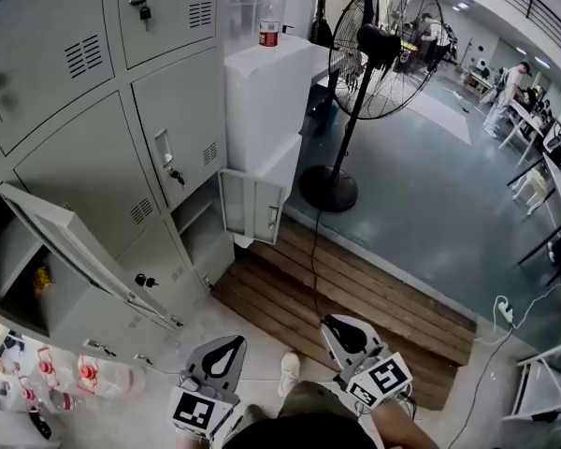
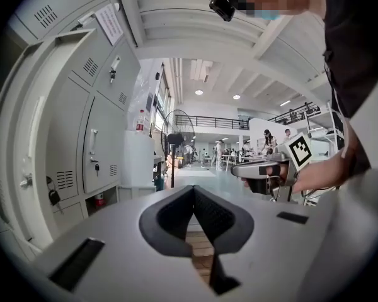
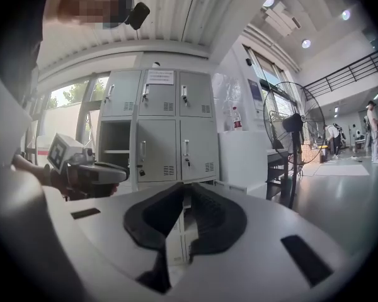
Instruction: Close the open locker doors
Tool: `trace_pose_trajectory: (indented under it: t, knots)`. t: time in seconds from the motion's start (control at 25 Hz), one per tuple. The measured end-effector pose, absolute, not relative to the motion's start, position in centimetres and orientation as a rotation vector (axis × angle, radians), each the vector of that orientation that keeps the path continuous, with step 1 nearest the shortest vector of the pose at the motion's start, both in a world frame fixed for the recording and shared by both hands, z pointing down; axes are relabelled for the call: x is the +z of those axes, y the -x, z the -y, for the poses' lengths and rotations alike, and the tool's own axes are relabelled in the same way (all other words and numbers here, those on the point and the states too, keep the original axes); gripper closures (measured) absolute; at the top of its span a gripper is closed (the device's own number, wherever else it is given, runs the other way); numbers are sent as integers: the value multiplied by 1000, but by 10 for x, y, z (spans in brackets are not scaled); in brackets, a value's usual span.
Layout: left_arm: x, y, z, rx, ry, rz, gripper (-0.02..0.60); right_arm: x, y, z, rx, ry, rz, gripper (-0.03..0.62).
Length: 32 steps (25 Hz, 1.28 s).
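Holding both tools low in front of us, we have the left gripper (image 2: pixel 193 190) with its jaws pressed together on nothing. The right gripper (image 3: pixel 184 189) is closed and empty too, and neither touches any part of the lockers (image 1: pixel 168 110). Just beyond the left gripper, to our left, a large locker door (image 1: pixel 70 241) stands swung wide into the room. Its compartment is exposed, with some small coloured item inside that we cannot identify. Farther along the bank, at the bottom row and just beside the white cabinet (image 1: pixel 271 92), a small lower door (image 1: pixel 251 204) also hangs open. Every other door we can see on the bank sits flush and shut, with keys dangling from several locks. Beyond that are a wooden platform (image 1: pixel 355 297), a standing fan (image 1: pixel 383 50), a bottle (image 1: pixel 269 21) on top of the cabinet and a pack of water bottles (image 1: pixel 56 377) on the floor by the lockers. By our reading, two doors are left to close and neither has been started. The large one lies nearest the left gripper and looks the natural first push, with the small one by the cabinet after it.
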State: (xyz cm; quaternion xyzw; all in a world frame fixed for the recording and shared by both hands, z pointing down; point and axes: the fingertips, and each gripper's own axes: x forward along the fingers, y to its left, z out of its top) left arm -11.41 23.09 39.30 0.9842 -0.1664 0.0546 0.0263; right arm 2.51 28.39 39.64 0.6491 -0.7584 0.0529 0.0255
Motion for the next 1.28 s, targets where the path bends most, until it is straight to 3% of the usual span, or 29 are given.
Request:
trace_pose_trajectory:
  t: [0.6, 0.88, 1.28]
  knots:
    - [389, -29, -124, 313, -3016, 694, 575, 408, -174, -176, 283, -1960, 2478, 543]
    - [404, -54, -90, 391, -2970, 740, 575, 422, -219, -144, 349, -1984, 2477, 543]
    - [413, -56, -16, 378, -2937, 679, 575, 438, -228, -70, 376, -1995, 2406, 543]
